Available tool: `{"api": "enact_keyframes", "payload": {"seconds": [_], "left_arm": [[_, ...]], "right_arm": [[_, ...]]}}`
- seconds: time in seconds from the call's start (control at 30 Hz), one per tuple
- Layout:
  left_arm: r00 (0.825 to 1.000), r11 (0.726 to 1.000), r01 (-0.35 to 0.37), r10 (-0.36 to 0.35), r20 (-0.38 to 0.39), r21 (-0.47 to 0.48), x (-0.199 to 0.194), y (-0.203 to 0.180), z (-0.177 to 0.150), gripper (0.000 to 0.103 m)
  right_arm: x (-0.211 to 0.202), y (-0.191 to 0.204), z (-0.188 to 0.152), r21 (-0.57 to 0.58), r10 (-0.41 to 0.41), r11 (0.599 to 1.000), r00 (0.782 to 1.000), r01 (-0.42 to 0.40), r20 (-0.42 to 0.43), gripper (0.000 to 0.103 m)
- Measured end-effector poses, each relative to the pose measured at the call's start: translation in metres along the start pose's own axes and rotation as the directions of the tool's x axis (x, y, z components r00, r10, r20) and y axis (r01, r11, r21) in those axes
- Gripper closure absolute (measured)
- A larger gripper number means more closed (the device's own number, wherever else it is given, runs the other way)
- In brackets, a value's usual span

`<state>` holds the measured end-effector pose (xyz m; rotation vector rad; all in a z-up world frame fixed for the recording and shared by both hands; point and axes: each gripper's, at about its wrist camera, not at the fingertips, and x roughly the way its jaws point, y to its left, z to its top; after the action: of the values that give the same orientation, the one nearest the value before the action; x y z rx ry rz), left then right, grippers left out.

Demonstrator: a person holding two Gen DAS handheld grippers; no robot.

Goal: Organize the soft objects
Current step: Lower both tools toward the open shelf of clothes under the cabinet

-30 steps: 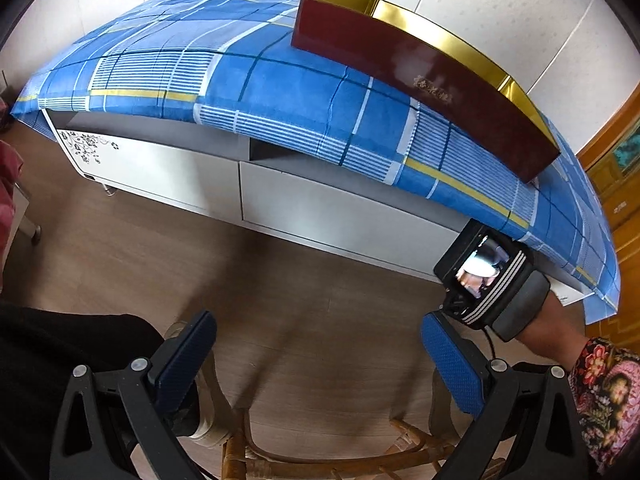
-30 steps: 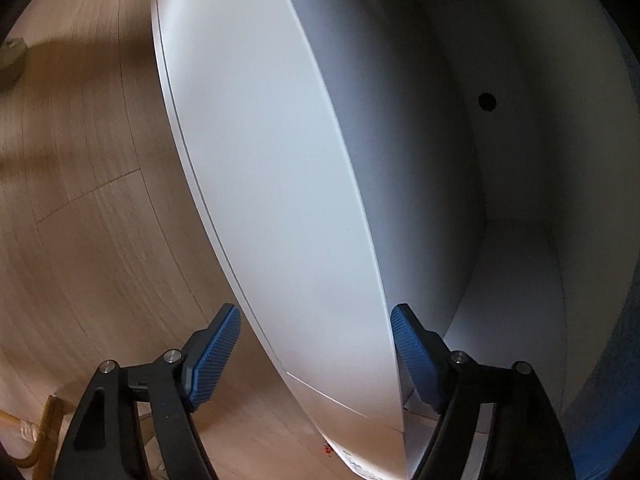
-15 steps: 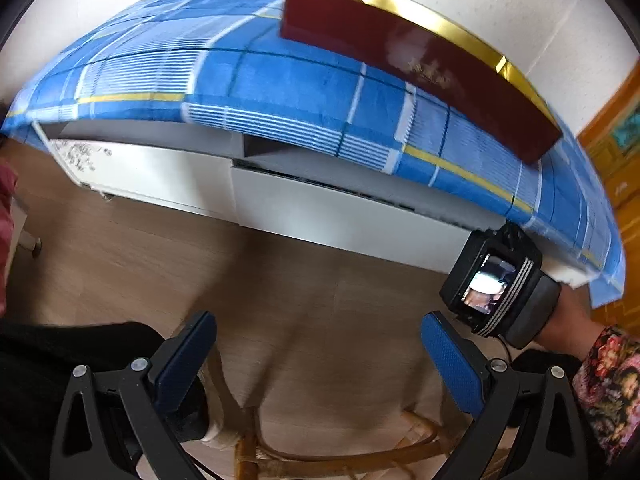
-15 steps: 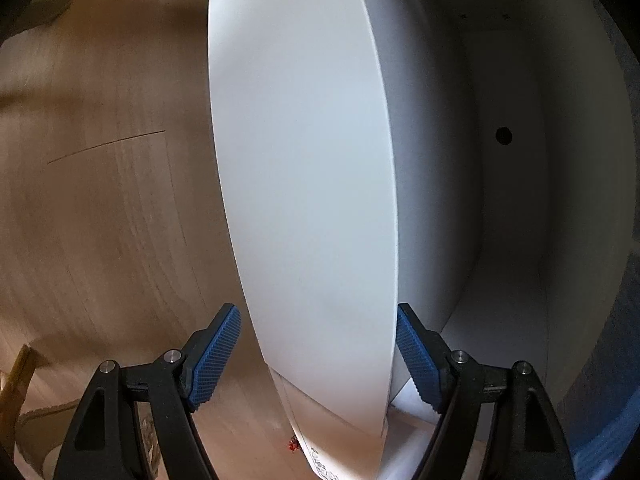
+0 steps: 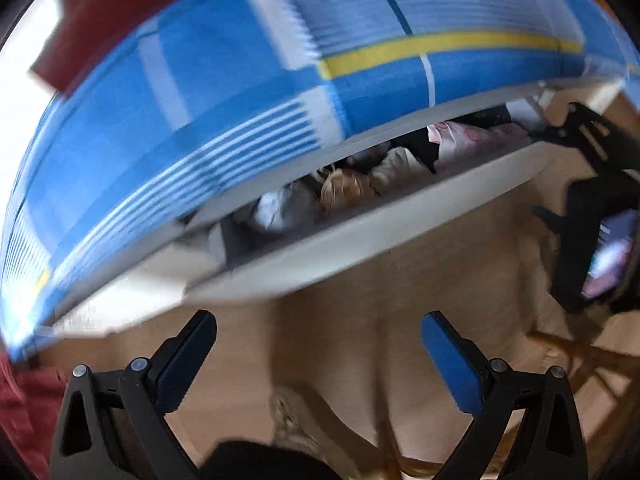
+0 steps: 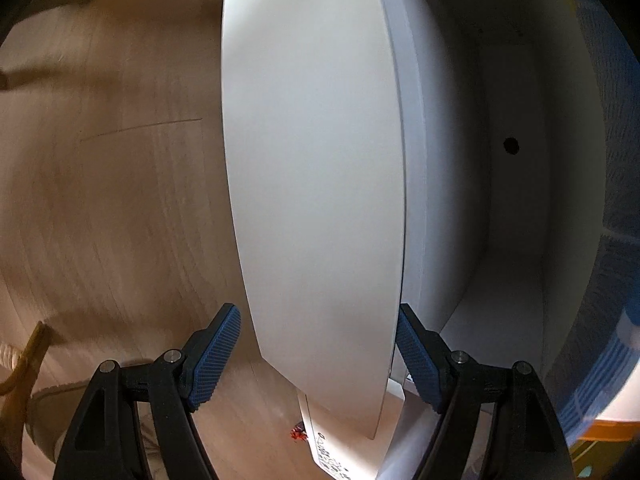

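Under the blue checked cloth (image 5: 168, 128), drawer (image 5: 360, 236) open, soft items (image 5: 344, 190) piled inside.
I've got the left gripper (image 5: 318, 354) nearer: fingers apart, empty, pile ahead and above them, drawer's long axis running across. Right gripper (image 6: 320, 344) fingers straddle the white cabinet door (image 6: 316, 168); can't tell if pads press it.

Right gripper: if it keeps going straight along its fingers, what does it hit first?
Most likely the white cabinet door. The right gripper is open, with the door panel standing between its blue pads, so the door is first in line. The open cabinet interior lies beyond, to the right; depth is hard to judge.
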<state>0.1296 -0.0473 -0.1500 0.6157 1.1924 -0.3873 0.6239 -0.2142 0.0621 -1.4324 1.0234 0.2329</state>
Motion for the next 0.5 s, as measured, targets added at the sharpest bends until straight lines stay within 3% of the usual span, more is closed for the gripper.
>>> {"api": "enact_keyframes", "payload": {"seconds": [0.17,0.4,0.5], "left_arm": [[0.998,0.984,0.032,-0.024,-0.051,0.175,0.036,-0.016,0.011,0.000],[0.985,0.973,0.148,-0.130,-0.112,0.179,0.067,-0.022,0.026,0.000],[0.978,0.968,0.163,-0.132,-0.164,0.191,0.079,-0.023,0.024,0.000]], "right_arm": [[-0.012,0.018,-0.007,-0.031,0.001,1.000,1.000,-0.001,-0.005,0.024],[-0.024,0.028,-0.013,-0.052,0.030,0.998,0.999,-0.031,-0.014,0.024],[-0.035,0.030,-0.014,-0.053,0.060,0.997,0.998,-0.061,-0.018,0.024]]}}
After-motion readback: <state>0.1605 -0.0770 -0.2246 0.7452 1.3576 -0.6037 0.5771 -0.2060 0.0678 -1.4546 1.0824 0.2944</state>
